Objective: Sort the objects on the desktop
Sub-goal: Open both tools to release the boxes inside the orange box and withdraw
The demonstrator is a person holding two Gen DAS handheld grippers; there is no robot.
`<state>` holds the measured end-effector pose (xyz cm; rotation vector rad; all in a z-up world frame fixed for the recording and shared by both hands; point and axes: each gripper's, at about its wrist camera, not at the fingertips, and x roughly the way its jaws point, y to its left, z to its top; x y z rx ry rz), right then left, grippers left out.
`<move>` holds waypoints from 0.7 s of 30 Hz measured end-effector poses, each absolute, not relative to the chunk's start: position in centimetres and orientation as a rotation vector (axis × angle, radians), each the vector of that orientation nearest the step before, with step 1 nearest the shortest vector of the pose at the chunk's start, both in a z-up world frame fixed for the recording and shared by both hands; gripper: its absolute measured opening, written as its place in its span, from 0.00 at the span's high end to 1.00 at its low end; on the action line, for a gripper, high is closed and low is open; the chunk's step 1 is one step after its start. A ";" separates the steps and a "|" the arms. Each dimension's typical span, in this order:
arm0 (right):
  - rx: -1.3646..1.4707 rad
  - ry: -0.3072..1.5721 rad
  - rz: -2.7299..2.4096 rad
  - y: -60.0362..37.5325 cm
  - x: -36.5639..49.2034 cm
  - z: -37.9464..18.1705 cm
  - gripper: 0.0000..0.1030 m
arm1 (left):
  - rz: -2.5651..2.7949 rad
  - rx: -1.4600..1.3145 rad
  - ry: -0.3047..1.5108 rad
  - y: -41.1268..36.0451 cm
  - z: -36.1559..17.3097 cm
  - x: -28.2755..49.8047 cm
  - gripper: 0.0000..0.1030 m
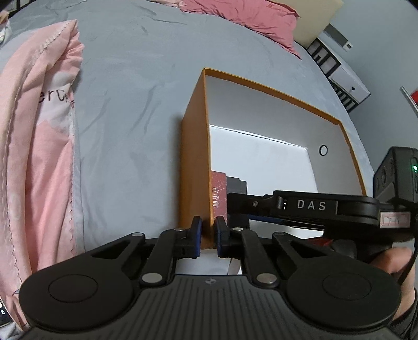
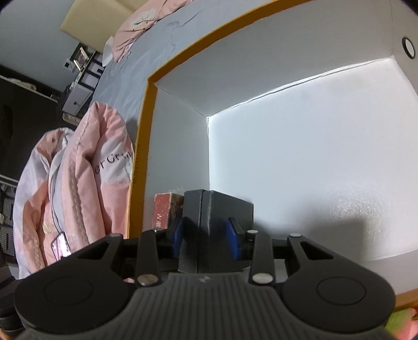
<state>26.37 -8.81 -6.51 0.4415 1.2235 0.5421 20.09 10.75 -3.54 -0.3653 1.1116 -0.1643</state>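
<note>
An orange box (image 1: 194, 146) with a white inside stands on a grey bed sheet; it also shows in the right wrist view (image 2: 146, 125). My left gripper (image 1: 208, 236) is shut on the box's near left wall. My right gripper (image 2: 206, 236) is inside the box, shut on a black box (image 2: 216, 217) held near the floor. A red box (image 2: 162, 211) stands against the left wall beside it. In the left wrist view the red box (image 1: 218, 188) and the black box (image 1: 236, 184) show behind the right gripper's arm (image 1: 311, 206).
A pink quilt (image 1: 34, 157) lies bunched left of the orange box, also in the right wrist view (image 2: 86, 167). A pink pillow (image 1: 248, 18) lies at the far end. Shelving (image 1: 339, 73) stands beyond the bed. A phone (image 2: 61, 244) rests by the quilt.
</note>
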 end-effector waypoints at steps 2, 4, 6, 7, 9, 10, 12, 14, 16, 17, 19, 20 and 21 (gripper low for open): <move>0.419 1.202 0.545 -8.6 26.2 -6.4 0.62 | -0.168 -0.380 1.111 10.9 -3.4 20.1 0.89; 0.373 1.163 0.545 -8.5 25.8 -5.9 0.61 | -0.161 -0.389 1.103 11.0 -3.0 19.9 0.89; 0.330 1.125 0.547 -8.6 25.3 -5.3 0.60 | -0.150 -0.377 1.088 11.1 -2.4 19.3 0.85; 0.313 1.103 0.551 -8.6 24.9 -5.0 0.59 | -0.140 -0.367 1.083 11.1 -2.1 19.0 0.83; 0.299 1.063 0.564 -8.9 24.4 -4.3 0.56 | -0.127 -0.350 1.071 11.2 -1.7 18.3 0.79; 0.295 1.044 0.570 -9.0 24.2 -4.0 0.55 | -0.123 -0.342 1.073 11.2 -1.5 17.9 0.78; 0.283 1.019 0.577 -9.0 23.8 -3.4 0.55 | -0.119 -0.330 1.071 11.1 -1.2 17.2 0.78; 0.273 1.006 0.578 -9.2 23.5 -3.0 0.55 | -0.112 -0.305 1.070 10.9 -1.0 16.5 0.78; 0.265 0.990 0.574 -9.5 23.1 -2.6 0.55 | -0.112 -0.282 1.076 10.7 -0.8 16.0 0.78; 0.262 0.983 0.571 -9.6 22.8 -2.3 0.55 | -0.114 -0.273 1.084 10.5 -0.8 15.6 0.78; 0.257 0.965 0.575 -10.0 22.0 -1.8 0.55 | -0.119 -0.249 1.107 10.5 -1.0 15.1 0.77; 0.256 0.957 0.580 -10.2 21.5 -1.6 0.55 | -0.118 -0.231 1.125 10.4 -1.2 14.8 0.76; 0.255 0.949 0.587 -10.4 21.0 -1.4 0.55 | -0.115 -0.213 1.144 10.4 -1.5 14.6 0.76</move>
